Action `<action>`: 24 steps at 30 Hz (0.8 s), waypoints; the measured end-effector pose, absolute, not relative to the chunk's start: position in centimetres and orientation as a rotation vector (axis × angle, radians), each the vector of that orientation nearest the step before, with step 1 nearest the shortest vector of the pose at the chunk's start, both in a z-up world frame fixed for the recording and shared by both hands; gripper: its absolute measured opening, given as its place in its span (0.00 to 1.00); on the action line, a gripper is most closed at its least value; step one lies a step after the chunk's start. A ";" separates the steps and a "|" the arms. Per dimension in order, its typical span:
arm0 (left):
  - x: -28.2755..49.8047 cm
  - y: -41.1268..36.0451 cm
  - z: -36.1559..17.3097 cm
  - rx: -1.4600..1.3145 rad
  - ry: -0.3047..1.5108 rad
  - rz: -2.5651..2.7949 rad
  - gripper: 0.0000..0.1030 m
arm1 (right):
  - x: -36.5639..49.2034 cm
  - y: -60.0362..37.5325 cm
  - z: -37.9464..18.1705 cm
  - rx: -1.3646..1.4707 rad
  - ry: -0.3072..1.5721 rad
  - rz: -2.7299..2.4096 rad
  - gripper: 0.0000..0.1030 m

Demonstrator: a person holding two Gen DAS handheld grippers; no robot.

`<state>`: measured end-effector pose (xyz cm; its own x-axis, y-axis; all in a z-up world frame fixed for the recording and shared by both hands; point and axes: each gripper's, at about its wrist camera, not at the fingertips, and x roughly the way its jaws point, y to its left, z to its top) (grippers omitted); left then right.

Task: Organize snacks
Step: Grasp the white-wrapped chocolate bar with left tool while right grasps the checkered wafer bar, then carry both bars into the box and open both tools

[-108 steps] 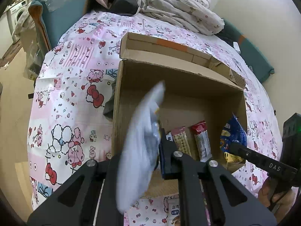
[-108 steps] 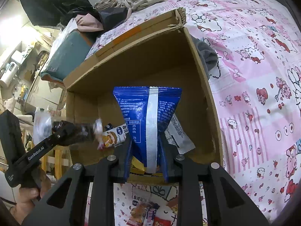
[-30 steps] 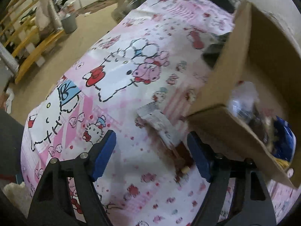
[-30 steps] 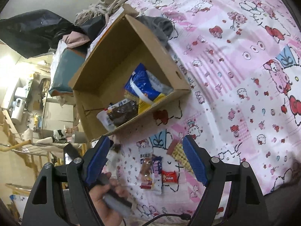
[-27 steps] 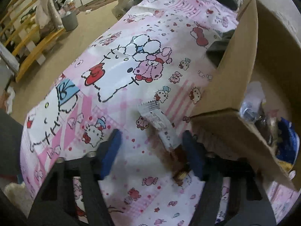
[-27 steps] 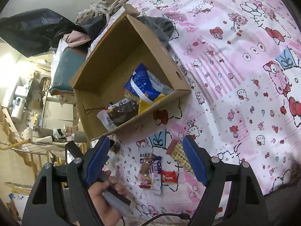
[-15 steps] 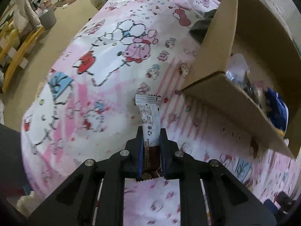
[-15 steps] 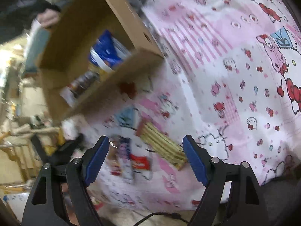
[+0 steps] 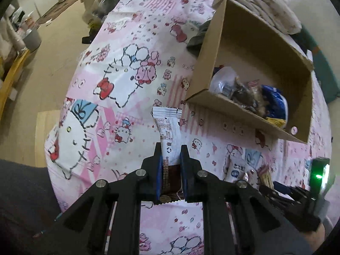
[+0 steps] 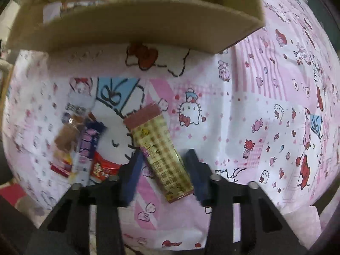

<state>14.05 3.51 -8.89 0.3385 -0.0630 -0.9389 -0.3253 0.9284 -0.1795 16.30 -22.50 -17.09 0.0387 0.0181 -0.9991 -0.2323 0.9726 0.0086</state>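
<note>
Left gripper (image 9: 171, 157): clamped on white-brown snack bar (image 9: 169, 131).
Right gripper (image 10: 163, 165): jaws wide, straddling checkered wafer pack (image 10: 159, 150), apparently untouched.
Cardboard box (image 9: 250, 114): 2 o'clock of bar.

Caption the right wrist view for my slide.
Open right claw straddles a checkered snack bar lying on the cartoon bedsheet, below the cardboard box.

My left gripper (image 9: 171, 161) is clamped on a snack bar (image 9: 169, 136), which sticks out forward past my fingertips. My right gripper (image 10: 162, 165) is spread, a checked snack packet (image 10: 161, 157) lying slantwise between its jaws, untouched.
</note>
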 end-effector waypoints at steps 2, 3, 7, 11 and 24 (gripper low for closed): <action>13.8 4.0 -8.0 -0.354 1.213 0.160 0.12 | 16.2 -22.1 -16.8 -0.181 1.504 0.206 0.27; 13.7 4.4 -7.9 -0.351 1.212 0.153 0.12 | 16.1 -21.8 -16.7 -0.184 1.497 0.213 0.27; 13.3 5.4 -7.5 -0.361 1.213 0.142 0.12 | 14.7 -21.1 -15.3 -0.192 1.445 0.236 0.27; 12.7 5.1 -7.0 -0.347 1.212 0.111 0.12 | 14.1 -21.7 -12.0 -0.047 1.354 0.272 0.27; 15.5 2.0 -3.4 -0.176 1.122 -0.007 0.12 | 12.9 -24.2 -4.0 0.175 1.087 0.418 0.27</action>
<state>15.46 1.98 -3.38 0.4354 -0.0938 -0.8953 -0.0831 0.9861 -0.1437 12.89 -24.22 -4.05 0.3963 0.4123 -0.8203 -0.2433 0.9087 0.3392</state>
